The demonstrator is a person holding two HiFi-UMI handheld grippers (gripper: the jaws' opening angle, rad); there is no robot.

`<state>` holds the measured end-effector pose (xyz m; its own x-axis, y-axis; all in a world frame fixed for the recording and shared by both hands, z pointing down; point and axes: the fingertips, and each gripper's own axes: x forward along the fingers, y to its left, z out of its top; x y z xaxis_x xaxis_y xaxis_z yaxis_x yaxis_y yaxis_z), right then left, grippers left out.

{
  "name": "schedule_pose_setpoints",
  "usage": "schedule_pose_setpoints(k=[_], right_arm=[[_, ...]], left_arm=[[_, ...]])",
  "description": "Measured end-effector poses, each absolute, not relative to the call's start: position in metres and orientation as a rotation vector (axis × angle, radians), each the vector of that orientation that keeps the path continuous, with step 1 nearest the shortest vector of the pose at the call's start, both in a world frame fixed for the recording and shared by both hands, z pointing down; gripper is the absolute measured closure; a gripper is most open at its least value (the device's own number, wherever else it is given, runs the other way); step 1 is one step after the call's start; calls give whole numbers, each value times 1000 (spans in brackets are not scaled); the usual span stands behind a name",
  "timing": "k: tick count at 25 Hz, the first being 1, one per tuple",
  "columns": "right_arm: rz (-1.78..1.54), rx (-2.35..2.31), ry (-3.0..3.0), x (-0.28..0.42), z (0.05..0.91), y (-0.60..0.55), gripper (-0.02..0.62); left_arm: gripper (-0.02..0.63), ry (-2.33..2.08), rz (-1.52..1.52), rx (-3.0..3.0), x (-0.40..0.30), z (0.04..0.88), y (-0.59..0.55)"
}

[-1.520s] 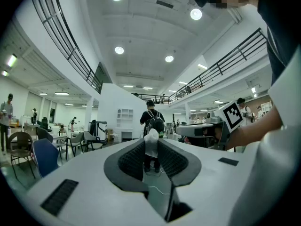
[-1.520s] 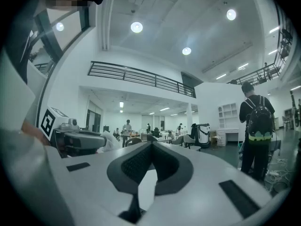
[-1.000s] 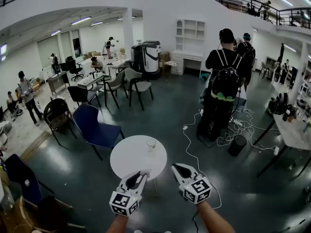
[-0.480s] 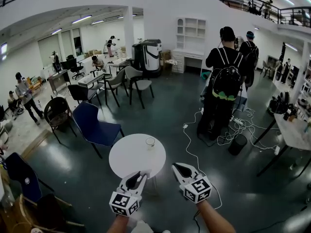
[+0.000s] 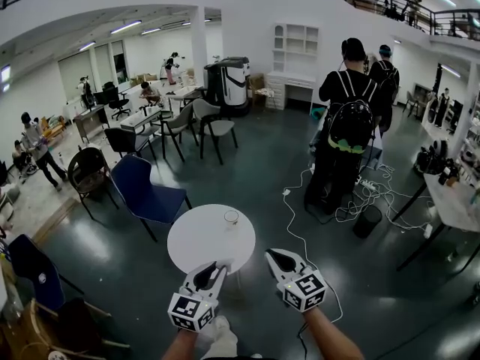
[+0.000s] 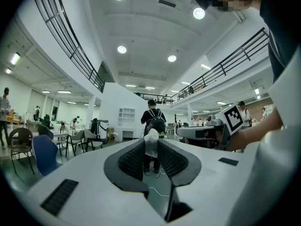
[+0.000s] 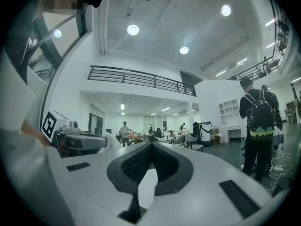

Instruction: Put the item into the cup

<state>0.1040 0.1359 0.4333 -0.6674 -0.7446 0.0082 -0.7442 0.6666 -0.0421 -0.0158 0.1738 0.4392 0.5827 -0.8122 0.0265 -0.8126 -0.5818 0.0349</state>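
One white item (image 6: 151, 149) between left tongs (image 6: 151, 140)

Cup (image 5: 232, 217) at far edge of table (image 5: 201, 242), chair (image 5: 147, 196) behind left, person (image 5: 346, 122) beyond right

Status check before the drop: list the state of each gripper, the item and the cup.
left gripper: shut on the white item.
right gripper: shut, nothing between its jaws.
white item: pinched between the left jaws, not yet in the cup.
cup: upright on the round table, apart from both grippers.
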Motion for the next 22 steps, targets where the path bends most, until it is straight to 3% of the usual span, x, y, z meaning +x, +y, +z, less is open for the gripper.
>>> schedule_pose_setpoints(k=[22], right_arm=[[-62, -1344, 2859, 100, 440, 35, 580]], left_arm=[[512, -1384, -27, 2746, -21, 439, 66]])
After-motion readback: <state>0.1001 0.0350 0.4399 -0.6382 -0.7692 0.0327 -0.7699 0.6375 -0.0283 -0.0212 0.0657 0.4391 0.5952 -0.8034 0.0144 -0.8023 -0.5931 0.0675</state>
